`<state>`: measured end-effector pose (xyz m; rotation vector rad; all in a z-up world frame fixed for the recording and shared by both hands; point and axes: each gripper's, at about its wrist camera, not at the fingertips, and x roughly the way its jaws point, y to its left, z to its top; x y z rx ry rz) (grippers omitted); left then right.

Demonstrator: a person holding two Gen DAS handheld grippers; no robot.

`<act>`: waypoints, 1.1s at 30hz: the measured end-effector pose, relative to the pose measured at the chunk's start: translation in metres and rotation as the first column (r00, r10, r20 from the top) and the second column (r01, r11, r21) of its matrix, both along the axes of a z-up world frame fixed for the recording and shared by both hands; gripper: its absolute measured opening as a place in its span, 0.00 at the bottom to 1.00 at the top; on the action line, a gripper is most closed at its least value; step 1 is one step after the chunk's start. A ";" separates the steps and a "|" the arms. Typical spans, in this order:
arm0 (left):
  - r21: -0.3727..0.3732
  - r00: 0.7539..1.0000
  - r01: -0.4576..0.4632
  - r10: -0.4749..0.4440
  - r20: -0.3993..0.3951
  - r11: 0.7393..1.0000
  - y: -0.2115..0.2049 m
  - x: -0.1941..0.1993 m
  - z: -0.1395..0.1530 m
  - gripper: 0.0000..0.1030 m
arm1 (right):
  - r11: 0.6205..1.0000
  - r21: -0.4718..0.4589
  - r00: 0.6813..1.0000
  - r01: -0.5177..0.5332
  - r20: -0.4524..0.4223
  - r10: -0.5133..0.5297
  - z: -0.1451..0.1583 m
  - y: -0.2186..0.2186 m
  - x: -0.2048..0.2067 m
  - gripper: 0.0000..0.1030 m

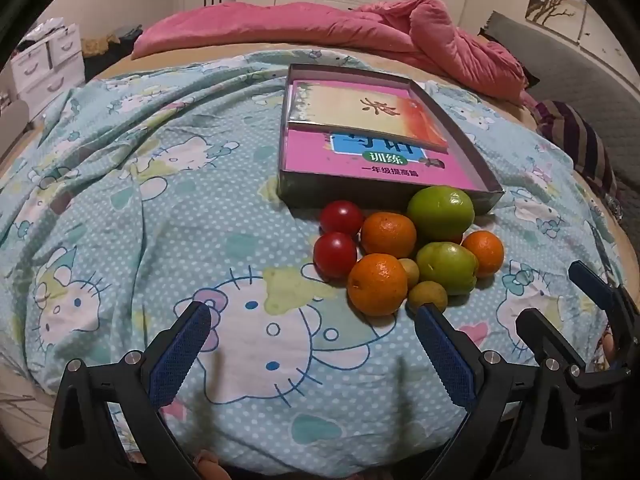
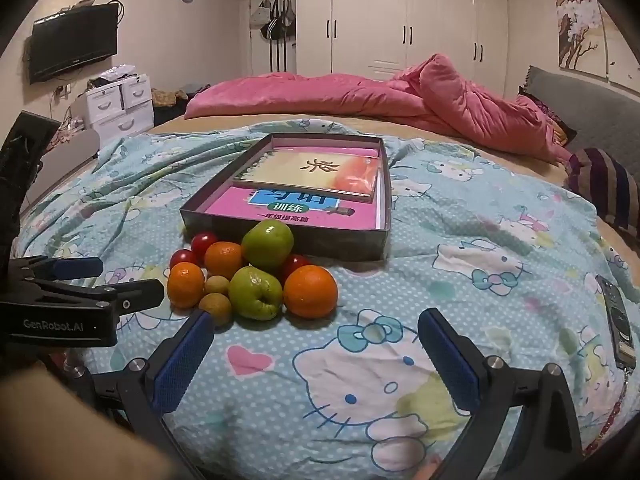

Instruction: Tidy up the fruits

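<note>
The fruit sits in one mixed heap on the bedspread (image 1: 160, 208), pressed up against the near wall of the shallow box (image 1: 384, 191). Nothing has been sorted yet, as far as I can see. Touching that wall is the larger green fruit (image 1: 441, 213), with an orange (image 1: 388, 235) beside it and two tomatoes (image 1: 341, 217) on the left of the heap. Nearer to me lie another orange (image 1: 377, 289), a second green fruit (image 1: 448, 267), two small yellowish fruits (image 1: 427, 297) and a third orange (image 1: 484, 253) at the right edge. From the right-hand camera a third tomato (image 2: 295, 265) peeps out behind the front fruit.

The box itself holds only a pink workbook (image 1: 360, 160) and a second book (image 1: 364, 114) laid on top; no fruit is inside.

The left gripper (image 1: 312, 322) hovers short of the heap, jaws spread wide and empty, its right finger just beside the nearest small fruit. The right gripper (image 2: 316, 330) is likewise wide open and holding nothing, low over the bedspread in front of the heap.

I'd judge the job is at its very start: every piece remains to be picked up and grouped. A phone (image 2: 618, 320) lies well off to the right of the box.
</note>
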<state>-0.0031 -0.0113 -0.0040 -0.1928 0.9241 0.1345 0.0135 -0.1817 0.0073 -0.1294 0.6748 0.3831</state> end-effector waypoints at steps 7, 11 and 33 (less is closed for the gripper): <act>0.014 1.000 0.015 -0.015 0.014 1.000 0.003 0.003 0.003 0.99 | 1.000 -0.013 1.000 -0.001 -0.023 0.001 -0.003 0.003 0.001 1.00; 0.022 0.999 0.023 -0.024 0.021 0.999 0.003 0.001 0.005 0.99 | 1.000 -0.011 1.000 -0.002 -0.017 0.002 -0.003 0.001 0.002 1.00; 0.038 0.999 0.039 -0.041 0.026 0.998 -0.001 0.002 0.006 0.99 | 1.000 -0.026 1.000 0.001 -0.028 -0.002 -0.007 0.003 0.004 1.00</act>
